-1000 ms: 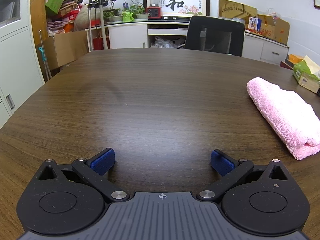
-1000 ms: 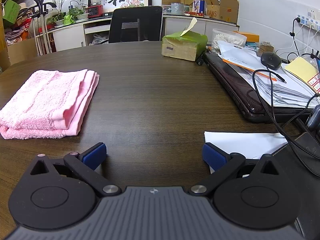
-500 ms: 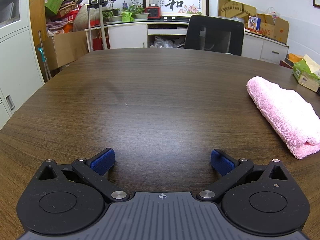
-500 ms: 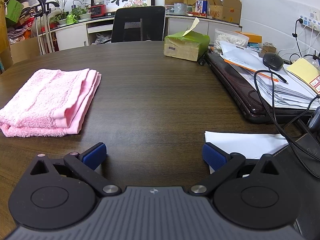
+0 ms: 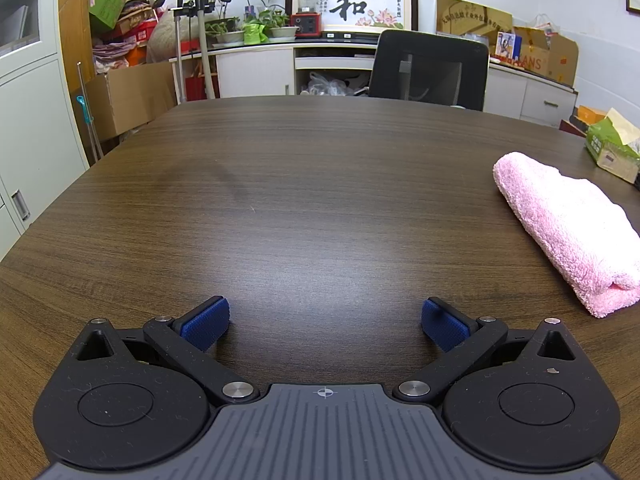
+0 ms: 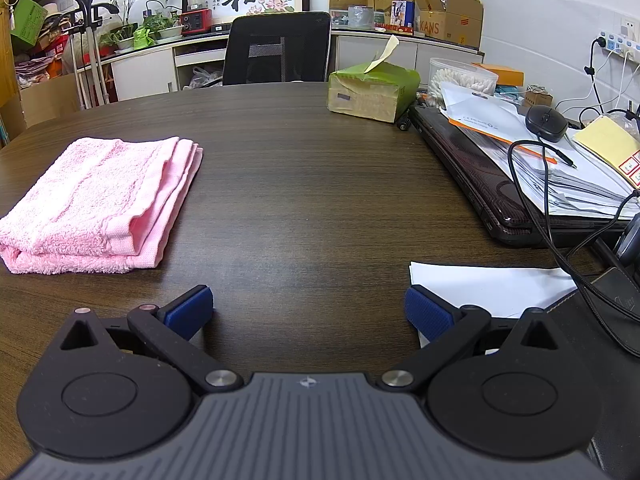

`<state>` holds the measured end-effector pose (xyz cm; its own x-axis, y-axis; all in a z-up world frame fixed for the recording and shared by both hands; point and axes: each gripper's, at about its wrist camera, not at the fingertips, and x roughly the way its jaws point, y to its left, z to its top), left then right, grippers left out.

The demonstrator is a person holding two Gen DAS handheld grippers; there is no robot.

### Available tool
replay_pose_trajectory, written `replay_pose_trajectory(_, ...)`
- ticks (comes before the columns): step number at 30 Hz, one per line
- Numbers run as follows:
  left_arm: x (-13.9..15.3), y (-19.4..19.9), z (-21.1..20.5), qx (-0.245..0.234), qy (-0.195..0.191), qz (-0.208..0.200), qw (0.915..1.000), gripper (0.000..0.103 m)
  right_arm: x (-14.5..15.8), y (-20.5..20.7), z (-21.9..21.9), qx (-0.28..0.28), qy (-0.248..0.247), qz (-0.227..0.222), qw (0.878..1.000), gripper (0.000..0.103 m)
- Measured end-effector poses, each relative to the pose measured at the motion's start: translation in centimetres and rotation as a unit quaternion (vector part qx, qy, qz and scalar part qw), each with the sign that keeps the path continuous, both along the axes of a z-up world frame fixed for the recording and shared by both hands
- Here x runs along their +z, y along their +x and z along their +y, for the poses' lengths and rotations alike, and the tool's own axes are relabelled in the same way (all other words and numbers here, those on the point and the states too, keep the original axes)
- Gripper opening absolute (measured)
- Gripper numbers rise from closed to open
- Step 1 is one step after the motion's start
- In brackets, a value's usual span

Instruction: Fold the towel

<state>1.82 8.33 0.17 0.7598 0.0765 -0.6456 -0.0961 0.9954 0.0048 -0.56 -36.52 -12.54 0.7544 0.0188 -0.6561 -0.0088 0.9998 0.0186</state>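
Observation:
A pink towel [image 6: 96, 200] lies folded in several layers on the dark wooden table [image 6: 300, 184], left of my right gripper. It also shows in the left wrist view [image 5: 568, 224] at the right edge. My left gripper [image 5: 325, 322] is open and empty, low over bare table, well left of the towel. My right gripper [image 6: 308, 314] is open and empty, to the right of the towel and apart from it.
A green tissue box [image 6: 372, 90], a closed laptop [image 6: 480, 172] under papers, a mouse [image 6: 546, 118] and cables crowd the right side. A white sheet [image 6: 488, 286] lies by the right gripper. A black office chair [image 5: 428, 70] stands at the far edge.
The right wrist view has shifted slightly, so the towel sits a little further right in it. The left gripper has barely moved. Both grippers stay open.

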Motion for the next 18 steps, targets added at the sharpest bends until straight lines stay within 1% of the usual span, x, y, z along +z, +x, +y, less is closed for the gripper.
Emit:
replay_pose_trajectory(6, -0.03, -0.01, -0.01, 0.0, 0.001, 0.0, 1.0, 0.103, -0.01, 0.02, 0.0, 0.0, 0.0, 0.0, 1.0, 0.103)
replay_pose_trajectory(13, -0.02, -0.06, 0.34, 0.022, 0.001, 0.0, 0.9997, 0.103, -0.01, 0.02, -0.03, 0.0, 0.0, 0.0, 1.0, 0.103)
replay_pose_trajectory(18, 0.04, -0.1, 0.47, 0.026, 0.001, 0.0, 0.9996, 0.103, 0.0, 0.02, -0.03, 0.0, 0.0, 0.0, 1.0, 0.103)
